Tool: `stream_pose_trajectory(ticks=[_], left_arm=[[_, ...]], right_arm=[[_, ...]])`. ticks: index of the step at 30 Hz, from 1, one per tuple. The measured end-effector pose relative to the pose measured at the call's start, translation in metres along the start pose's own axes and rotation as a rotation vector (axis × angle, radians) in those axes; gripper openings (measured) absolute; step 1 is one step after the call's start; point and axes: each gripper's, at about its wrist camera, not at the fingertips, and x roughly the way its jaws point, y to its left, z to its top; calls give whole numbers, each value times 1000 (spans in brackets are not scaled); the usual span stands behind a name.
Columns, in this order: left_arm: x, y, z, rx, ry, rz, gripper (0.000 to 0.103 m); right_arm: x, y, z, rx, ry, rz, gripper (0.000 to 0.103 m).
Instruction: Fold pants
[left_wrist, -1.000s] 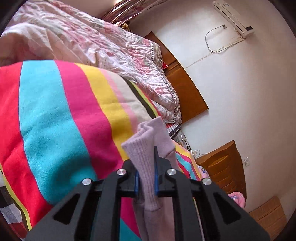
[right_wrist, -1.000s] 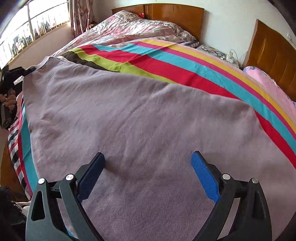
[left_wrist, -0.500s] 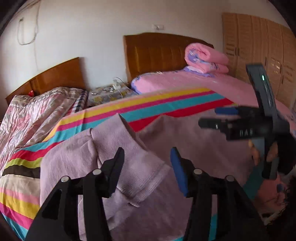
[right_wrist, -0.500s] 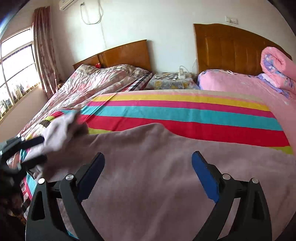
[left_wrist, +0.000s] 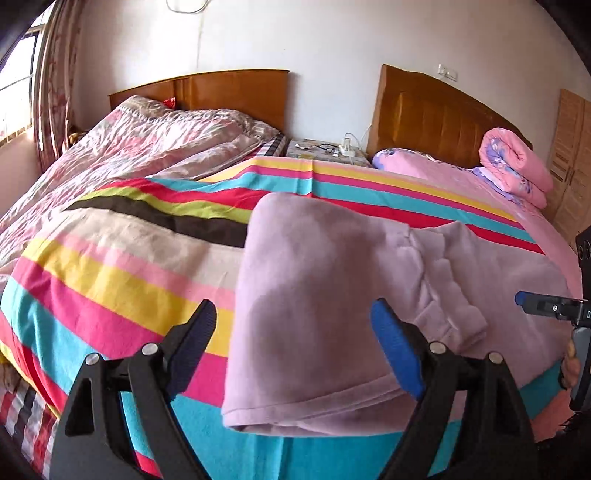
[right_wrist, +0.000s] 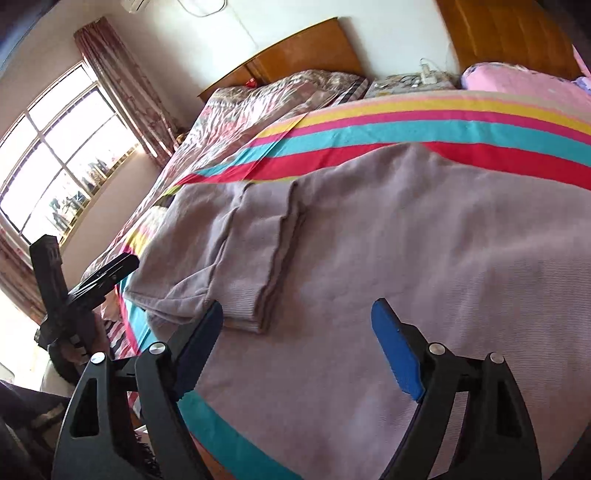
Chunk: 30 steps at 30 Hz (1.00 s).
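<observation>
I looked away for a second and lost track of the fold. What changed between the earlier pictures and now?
The left gripper, which was clamped on the cuff end of the pants, carried it across onto the rest and let go; its jaws have just been opening. The right gripper stayed open and empty, its jaws closing slightly. The striped blanket lies as before.

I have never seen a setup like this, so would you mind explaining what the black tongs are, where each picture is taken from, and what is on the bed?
No robot here: a person holds a two-finger gripper in each hand, with a wide-angle camera on each looking along its fingers. One picture comes from the left gripper, the other from the right gripper. On the striped blanket lie mauve pants, one end already folded over the rest. The left gripper's jaws have just been opening and are clear of the cloth; the right's have narrowed slightly but stand open above the pants. Neither holds anything.
</observation>
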Motion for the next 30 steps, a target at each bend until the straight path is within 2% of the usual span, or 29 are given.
stream_pose_trajectory(ticks=[2, 3, 8, 11, 14, 15, 16, 17, 19, 21, 25, 27, 30], left_arm=[[2, 14, -8, -32, 19, 12, 86], [4, 18, -13, -47, 29, 7, 86], [7, 34, -31, -89, 41, -25, 90], [6, 37, -35, -90, 28, -41, 91], [7, 37, -36, -87, 11, -52, 91], [7, 37, -37, -87, 7, -55, 91], [6, 38, -37, -88, 3, -57, 91], [6, 39, -37, -92, -1, -60, 91], [5, 39, -36, -95, -7, -65, 91], [4, 40, -35, -88, -10, -66, 91], [-8, 34, -27, -49, -36, -62, 91], [-14, 28, -21, -18, -48, -61, 92], [-9, 18, -20, 37, -25, -29, 94]], right_arm=[[25, 13, 1, -4, 93, 30, 75], [33, 18, 0, -10, 117, 36, 76], [53, 37, 11, -19, 179, 64, 74], [66, 48, 19, -37, 208, 48, 75], [73, 42, 30, 13, 207, 74, 73], [76, 40, 34, 27, 208, 78, 70], [77, 39, 36, 37, 210, 76, 59], [78, 36, 36, 53, 214, 81, 44], [77, 28, 32, 94, 220, 111, 29], [63, 27, 28, 101, 170, 128, 17], [19, 52, 27, 26, 44, 71, 14], [5, 52, 23, 27, 42, 58, 14], [9, 37, 2, 61, 95, 4, 14]])
